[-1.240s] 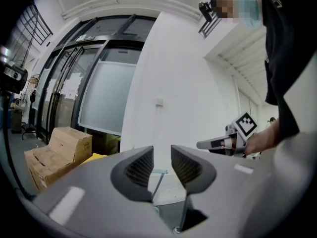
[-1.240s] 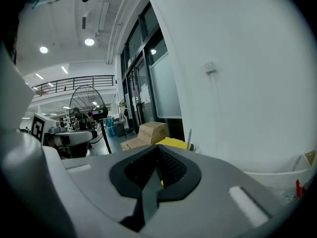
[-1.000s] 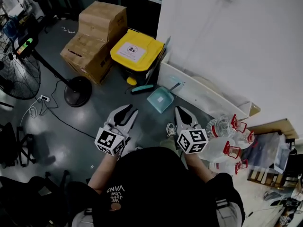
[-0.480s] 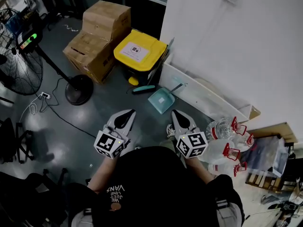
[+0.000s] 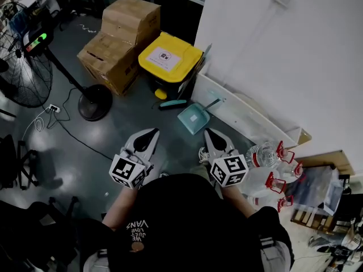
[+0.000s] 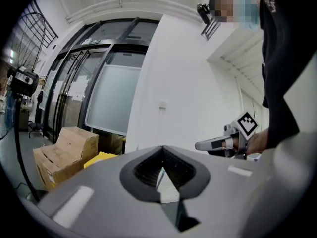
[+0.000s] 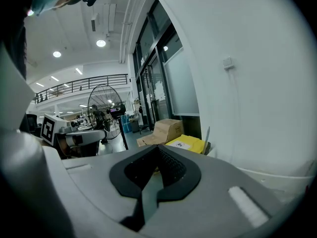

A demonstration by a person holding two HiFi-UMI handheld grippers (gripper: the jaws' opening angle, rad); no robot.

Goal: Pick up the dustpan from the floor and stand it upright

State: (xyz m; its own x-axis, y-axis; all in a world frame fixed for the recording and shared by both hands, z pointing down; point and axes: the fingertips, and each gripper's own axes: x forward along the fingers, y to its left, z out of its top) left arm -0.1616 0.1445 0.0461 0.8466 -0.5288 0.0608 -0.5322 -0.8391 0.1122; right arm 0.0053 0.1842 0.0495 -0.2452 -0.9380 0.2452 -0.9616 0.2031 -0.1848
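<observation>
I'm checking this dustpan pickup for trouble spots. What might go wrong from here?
The left gripper and right gripper are both shut and short of the dustpan; reaching it shut would likely shove it, not grasp it. The dustpan lies flat with its handle by the white panel and a brush beside it, so a reach may knock the brush. The water bottles sit close beside the right gripper and might get bumped.
</observation>
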